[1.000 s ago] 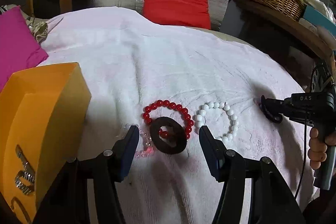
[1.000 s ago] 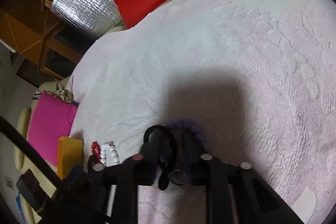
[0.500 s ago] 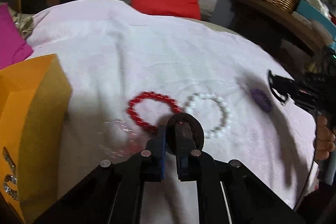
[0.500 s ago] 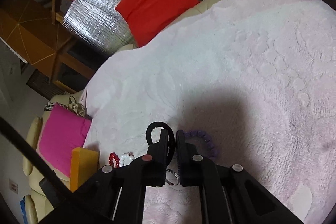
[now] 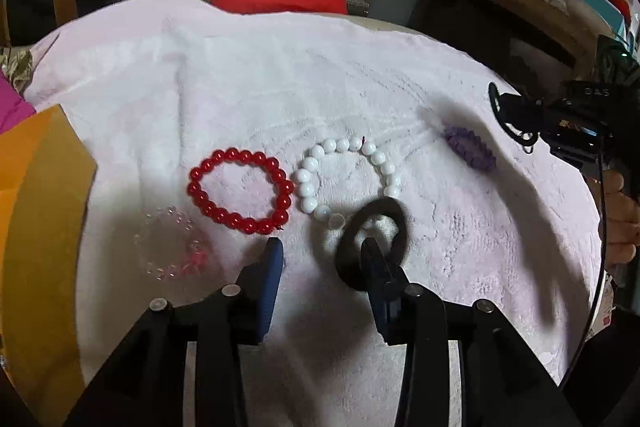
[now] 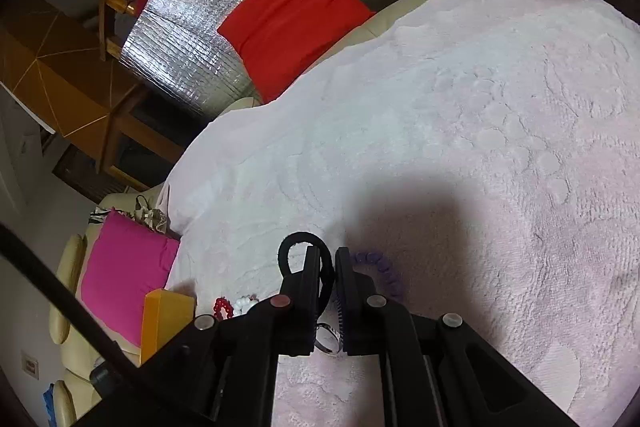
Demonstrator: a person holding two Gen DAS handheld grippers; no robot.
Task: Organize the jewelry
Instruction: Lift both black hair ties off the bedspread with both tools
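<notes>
Lighting's bright on the white fleece blanket [image 5: 248,75], nearly blown out mid-frame, while the room past it goes dim. Big soft shadows fall on the blanket under both rigs. The dark ring [image 5: 372,247] is motion-smeared. Heavy fisheye bending and black vignetting at the corners. Foil panel [image 6: 208,27] glints.

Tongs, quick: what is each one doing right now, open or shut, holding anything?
Left tongs: open; a dark ring hangs looped over one finger, not clamped.
Right tongs: shut on a thin black loop.
</notes>
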